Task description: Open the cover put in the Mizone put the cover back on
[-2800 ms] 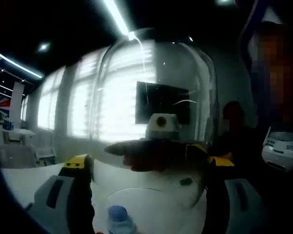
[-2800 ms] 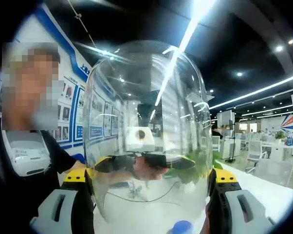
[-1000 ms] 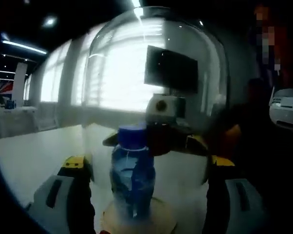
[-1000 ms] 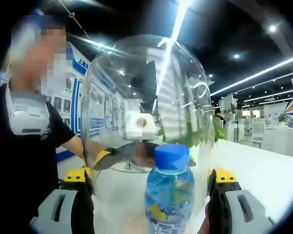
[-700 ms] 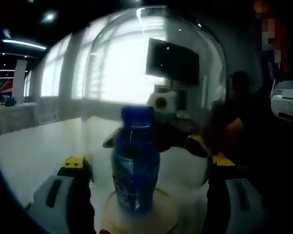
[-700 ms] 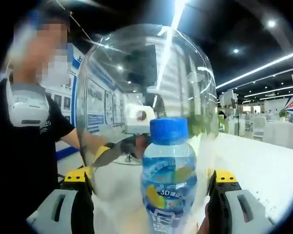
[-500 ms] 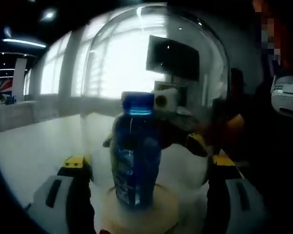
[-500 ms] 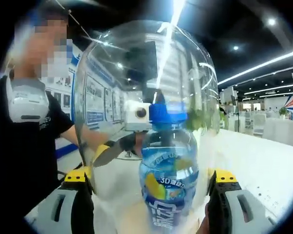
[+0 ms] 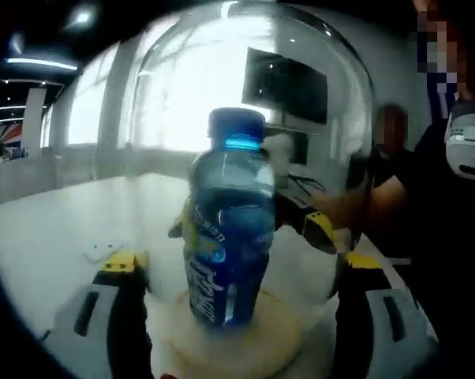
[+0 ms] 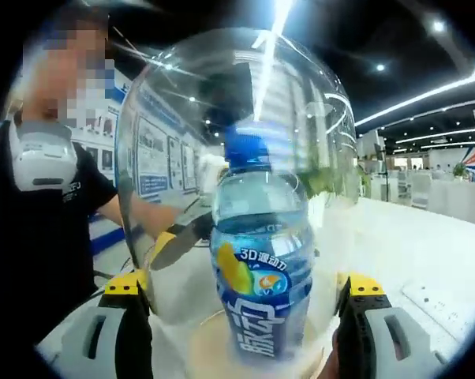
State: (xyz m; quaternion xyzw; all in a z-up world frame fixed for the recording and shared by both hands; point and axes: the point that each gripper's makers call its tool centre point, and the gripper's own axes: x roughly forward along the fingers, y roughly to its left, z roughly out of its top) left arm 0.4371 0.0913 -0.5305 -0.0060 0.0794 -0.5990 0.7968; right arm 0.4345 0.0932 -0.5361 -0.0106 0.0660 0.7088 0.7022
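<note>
You are holding a clear glass dome cover (image 9: 332, 103) between both grippers. In the left gripper view, the left gripper (image 9: 236, 296) is pressing its two yellow-tipped jaws against opposite sides of the dome, clamped on its lower wall. In the right gripper view, the right gripper (image 10: 241, 304) is gripping the same cover (image 10: 316, 118) the same way, one jaw on each side.

Inside the dome, a blue Mizone bottle (image 9: 228, 229) with a blue cap is standing upright on a round pale wooden base (image 9: 277, 347). The right gripper view is showing the bottle (image 10: 261, 260) with its label facing you, resting on that base (image 10: 202, 343). The base is sitting on a white table (image 9: 40, 237). Whether the dome's rim is touching the base cannot be told.

Through the glass, the left gripper (image 10: 178, 241) is appearing beside your sleeve (image 10: 32, 229).
</note>
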